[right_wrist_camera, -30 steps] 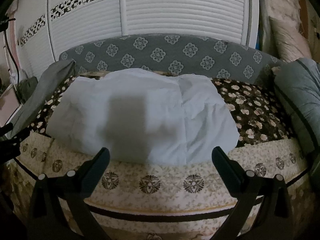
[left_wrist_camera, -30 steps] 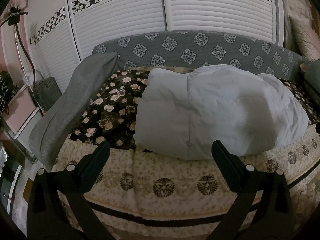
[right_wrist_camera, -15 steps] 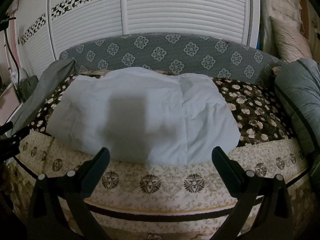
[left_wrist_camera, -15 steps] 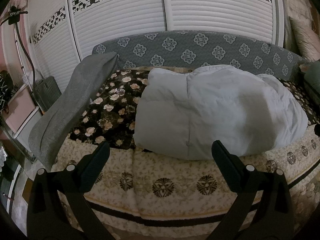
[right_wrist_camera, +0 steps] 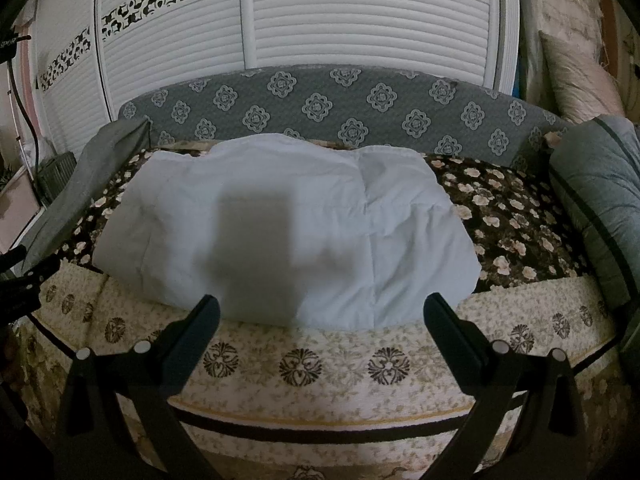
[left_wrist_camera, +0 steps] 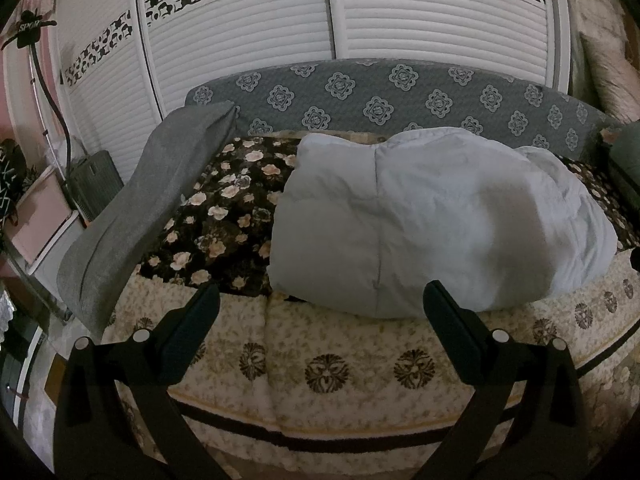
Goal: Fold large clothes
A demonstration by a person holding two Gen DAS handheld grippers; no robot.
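A large pale blue padded garment (left_wrist_camera: 432,220) lies folded in a thick bundle on the bed, across the dark floral blanket (left_wrist_camera: 224,216). In the right wrist view the same bundle (right_wrist_camera: 280,224) fills the middle of the bed, with a shadow over its centre. My left gripper (left_wrist_camera: 320,308) is open, held back from the bed's near edge, nothing between its fingers. My right gripper (right_wrist_camera: 320,312) is open too, just short of the bundle's near edge and apart from it.
A grey cushion (left_wrist_camera: 140,208) leans along the bed's left side, and a grey-green pillow (right_wrist_camera: 600,208) lies at the right. A patterned headboard (right_wrist_camera: 320,108) and white louvred doors (right_wrist_camera: 360,24) stand behind. The cream patterned cover (right_wrist_camera: 304,368) hangs over the near edge.
Both views have shifted only slightly; the bundle sits a little lower in the right wrist view. The garment has not moved and both grippers stay open.
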